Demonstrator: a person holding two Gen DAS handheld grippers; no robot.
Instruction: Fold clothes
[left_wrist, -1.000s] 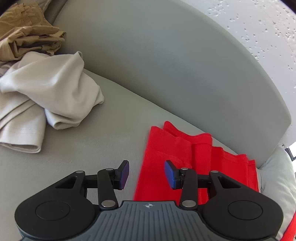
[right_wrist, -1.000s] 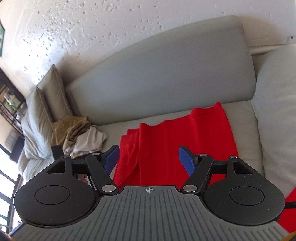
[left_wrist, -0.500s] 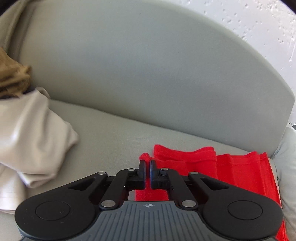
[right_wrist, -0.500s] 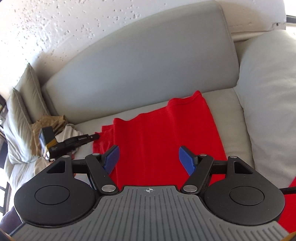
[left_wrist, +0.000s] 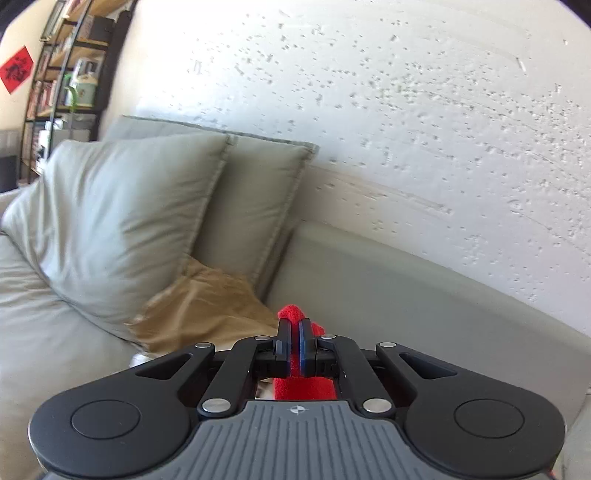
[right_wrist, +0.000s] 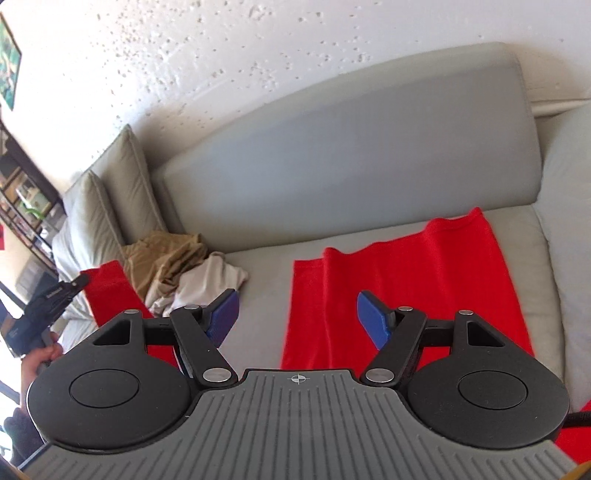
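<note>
A: Report the left claw (left_wrist: 294, 345).

B: Jaws clamped on a corner of the red cloth (left_wrist: 291, 314). A red tuft sticks out past the tips and more hangs under the linkage. In the right wrist view the same claw (right_wrist: 79, 282) sits at far left, gripped by a hand (right_wrist: 37, 363), with the pinched red corner raised in front of the tan garment (right_wrist: 162, 258).

A: Right claw (right_wrist: 297, 321)?

B: Jaws wide apart, nothing between the pads. It hangs above the sofa seat (right_wrist: 258, 306), over the left edge of the main red panel (right_wrist: 406, 291).

A: Where does that panel lie?

B: Spread on the seat, right of centre. Far edge wavy and close to the backrest (right_wrist: 351, 147); right edge just beside the right cushion (right_wrist: 569, 221); near edge hidden under the claw body.

A: Open room?

B: A bare strip of seat between the panel's left edge and the beige garment (right_wrist: 210, 280). The tan and beige garments are heaped against the left pillows (right_wrist: 110, 199), touching each other.
</note>
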